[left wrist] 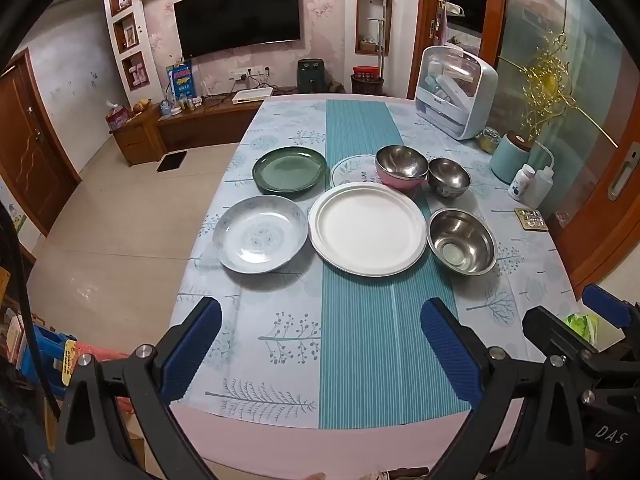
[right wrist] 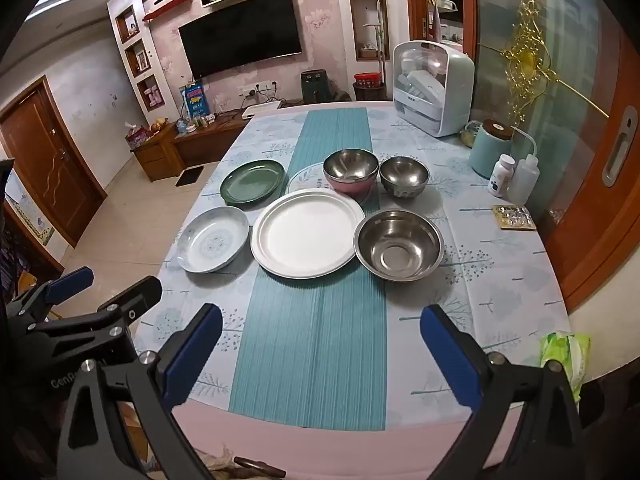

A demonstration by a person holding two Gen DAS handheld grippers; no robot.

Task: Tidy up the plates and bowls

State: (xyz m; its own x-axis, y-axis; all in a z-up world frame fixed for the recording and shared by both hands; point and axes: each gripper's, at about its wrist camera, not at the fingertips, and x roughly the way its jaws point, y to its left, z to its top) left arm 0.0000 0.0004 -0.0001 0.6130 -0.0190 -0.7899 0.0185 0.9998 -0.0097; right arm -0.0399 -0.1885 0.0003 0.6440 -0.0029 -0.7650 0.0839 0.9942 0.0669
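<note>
Both grippers, left gripper [left wrist: 320,354] and right gripper [right wrist: 320,352], hover with jaws apart above the tabletop [right wrist: 500,280]. Plates [right wrist: 306,234] and bowls [right wrist: 400,244] sit mid-table, crowded; a careless reach could knock neighbours.

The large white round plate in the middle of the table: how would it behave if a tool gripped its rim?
The large white round plate looks thin and matte, perhaps disposable: probably light, and its rim may flex. Its wide, shallow shape suggests it would slide on the patterned tablecloth rather than tip.

4 plates [left wrist: 367,229], 4 bowls [left wrist: 461,241] lie spread apart.
</note>
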